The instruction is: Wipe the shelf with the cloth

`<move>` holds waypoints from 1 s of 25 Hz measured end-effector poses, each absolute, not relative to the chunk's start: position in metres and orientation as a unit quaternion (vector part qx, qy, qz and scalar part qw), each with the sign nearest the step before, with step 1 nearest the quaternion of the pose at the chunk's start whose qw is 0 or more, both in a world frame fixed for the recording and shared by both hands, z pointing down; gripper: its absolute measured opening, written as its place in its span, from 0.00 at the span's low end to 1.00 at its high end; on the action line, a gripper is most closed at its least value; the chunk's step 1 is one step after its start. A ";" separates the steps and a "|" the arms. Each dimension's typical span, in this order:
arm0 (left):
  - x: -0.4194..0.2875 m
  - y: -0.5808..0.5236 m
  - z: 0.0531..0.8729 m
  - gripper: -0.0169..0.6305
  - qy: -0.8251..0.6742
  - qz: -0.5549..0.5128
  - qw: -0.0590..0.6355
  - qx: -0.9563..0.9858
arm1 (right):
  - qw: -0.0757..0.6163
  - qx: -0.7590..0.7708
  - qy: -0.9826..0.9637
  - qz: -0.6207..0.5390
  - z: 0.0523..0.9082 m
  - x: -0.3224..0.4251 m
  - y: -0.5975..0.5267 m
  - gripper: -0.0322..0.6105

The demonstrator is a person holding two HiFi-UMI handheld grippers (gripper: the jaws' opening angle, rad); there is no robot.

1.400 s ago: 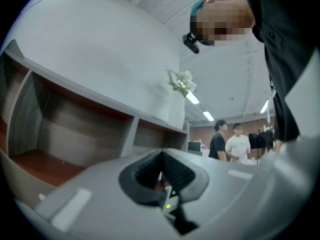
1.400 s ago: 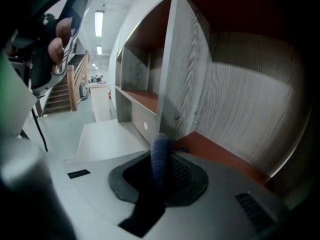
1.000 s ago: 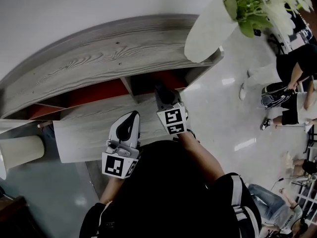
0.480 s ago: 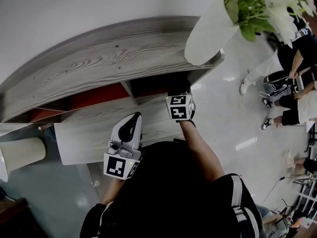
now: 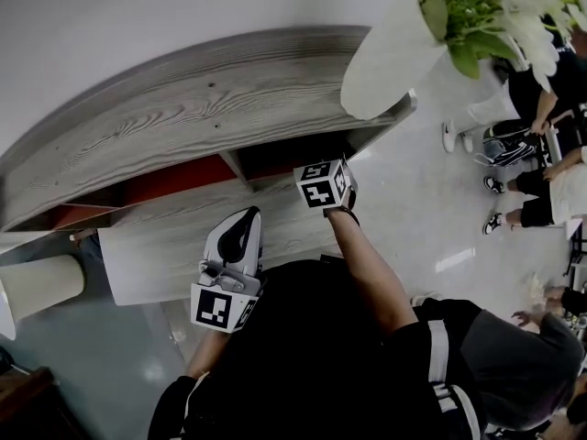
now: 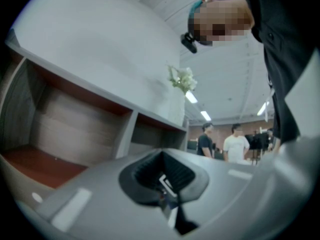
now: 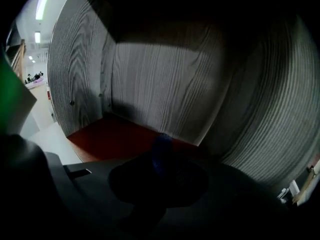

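The grey wood-grain shelf [image 5: 183,108] has red-brown compartment floors. My right gripper reaches into its right-hand compartment; in the head view only its marker cube [image 5: 323,183] shows and the jaws are hidden under the shelf top. In the right gripper view the right gripper [image 7: 162,156] is in deep shadow, with a small blue cloth [image 7: 161,146] sticking out at its tip above the red floor [image 7: 115,136], close to the striped back wall [image 7: 165,84]. My left gripper [image 5: 243,216] hangs over the lower ledge [image 5: 165,255], jaws together and empty, and points past the compartments in its own view [image 6: 161,159].
A white vase [image 5: 394,53] with a green plant [image 5: 486,7] stands on the shelf's right end, above my right arm. A cream cylinder [image 5: 41,282] lies at the left. Several people [image 5: 550,108] are on the glossy floor to the right.
My right gripper has pushed up and deeper into the right compartment, and its marker cube has turned. The left gripper has hardly moved.
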State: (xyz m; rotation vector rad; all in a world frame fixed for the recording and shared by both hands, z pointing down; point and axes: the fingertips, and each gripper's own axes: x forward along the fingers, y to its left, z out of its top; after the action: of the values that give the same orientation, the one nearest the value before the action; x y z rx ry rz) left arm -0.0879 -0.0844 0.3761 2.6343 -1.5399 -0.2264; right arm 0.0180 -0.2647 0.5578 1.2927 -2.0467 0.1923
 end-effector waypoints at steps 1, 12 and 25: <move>-0.088 -0.084 0.376 0.03 -0.503 -0.073 0.041 0.860 | 0.351 0.495 -0.791 0.072 0.558 0.016 -0.266 0.13; -0.092 -0.087 0.374 0.03 -0.506 -0.077 0.041 0.858 | 0.378 0.438 -0.814 0.048 0.562 -0.014 -0.271 0.13; -0.099 -0.085 0.370 0.03 -0.519 -0.077 0.039 0.851 | 0.393 0.330 -0.859 0.000 0.564 -0.084 -0.271 0.13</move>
State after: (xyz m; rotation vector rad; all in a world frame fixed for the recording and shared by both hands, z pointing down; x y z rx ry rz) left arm -0.0992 -0.0852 0.3701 2.6076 -1.5905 -0.2347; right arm -0.0839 -0.2706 0.5640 0.8366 -2.1796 -0.0007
